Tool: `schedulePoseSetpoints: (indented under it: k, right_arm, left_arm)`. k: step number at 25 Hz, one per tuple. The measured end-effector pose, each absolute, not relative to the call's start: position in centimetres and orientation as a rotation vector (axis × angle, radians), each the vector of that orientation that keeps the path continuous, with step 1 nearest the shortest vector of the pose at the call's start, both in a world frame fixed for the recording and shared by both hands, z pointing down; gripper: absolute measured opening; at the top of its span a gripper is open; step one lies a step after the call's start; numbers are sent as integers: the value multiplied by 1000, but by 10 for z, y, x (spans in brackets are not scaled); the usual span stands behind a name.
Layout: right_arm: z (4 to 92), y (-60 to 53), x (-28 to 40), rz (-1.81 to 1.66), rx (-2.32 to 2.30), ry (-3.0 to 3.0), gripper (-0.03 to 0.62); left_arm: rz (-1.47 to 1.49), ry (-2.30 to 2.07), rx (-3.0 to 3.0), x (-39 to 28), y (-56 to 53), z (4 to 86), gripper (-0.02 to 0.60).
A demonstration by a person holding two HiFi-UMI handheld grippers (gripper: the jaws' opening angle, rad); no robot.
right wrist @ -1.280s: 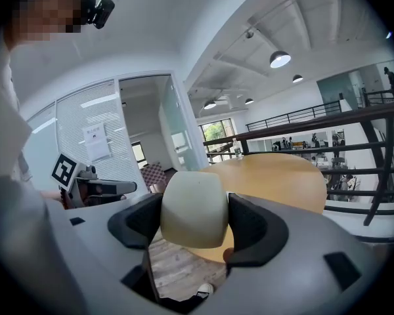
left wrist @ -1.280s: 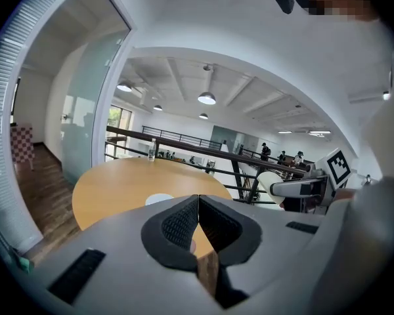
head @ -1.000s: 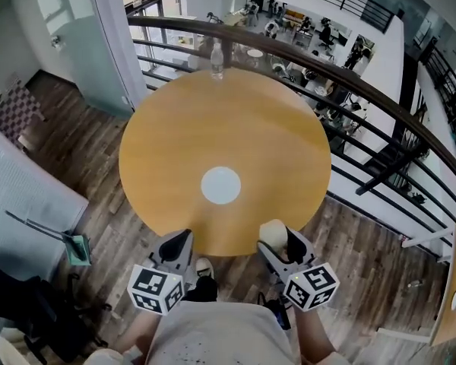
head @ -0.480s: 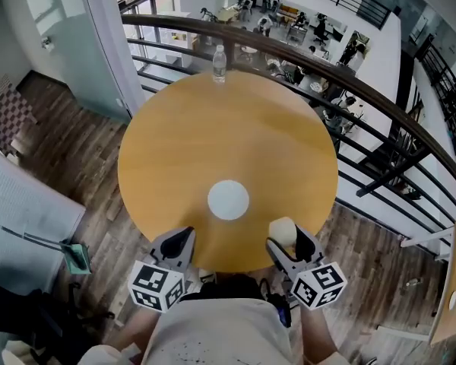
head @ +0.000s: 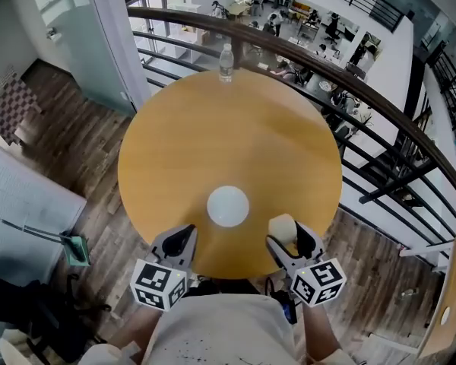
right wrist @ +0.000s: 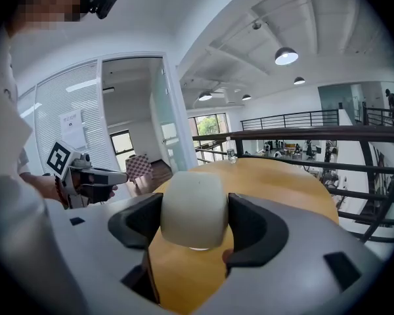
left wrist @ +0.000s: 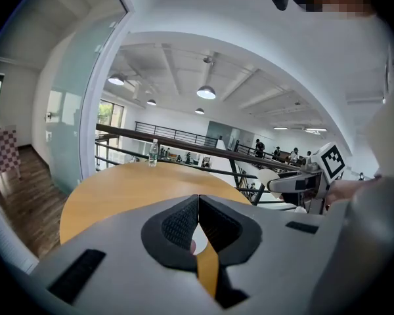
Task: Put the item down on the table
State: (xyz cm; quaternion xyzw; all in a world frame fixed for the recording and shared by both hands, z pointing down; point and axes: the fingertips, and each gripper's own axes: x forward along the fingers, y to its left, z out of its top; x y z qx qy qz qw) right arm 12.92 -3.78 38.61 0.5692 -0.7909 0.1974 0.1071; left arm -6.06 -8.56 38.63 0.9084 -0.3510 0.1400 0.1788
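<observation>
A cream, rounded item [right wrist: 193, 209] sits clamped between the black pads of my right gripper [head: 286, 233], held over the near edge of the round wooden table [head: 228, 135]; the same item [head: 282, 230] shows in the head view. My left gripper [head: 178, 240] hovers at the table's near edge with its jaws pressed together and nothing in them; its black pads [left wrist: 181, 223] meet in the left gripper view. A white disc [head: 228, 206] lies on the table between and just beyond the two grippers.
A clear water bottle [head: 226, 62] stands at the table's far edge, by a dark railing [head: 349, 82] that curves behind the table. Wooden floor [head: 68, 150] lies to the left, with a dustpan [head: 74, 248] near a wall.
Both grippers have come forward from short of the table to its near edge, the right one still carrying the cream item. The view has shifted slightly toward the table.
</observation>
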Motion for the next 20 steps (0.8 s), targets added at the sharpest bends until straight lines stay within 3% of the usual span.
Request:
schedulePoseSetpoints:
  k: [20]
  right_arm:
    - [432,-105,123,607,1417,-2305,314]
  left_arm:
    - [438,-1035,2493,-18,-144,424,23]
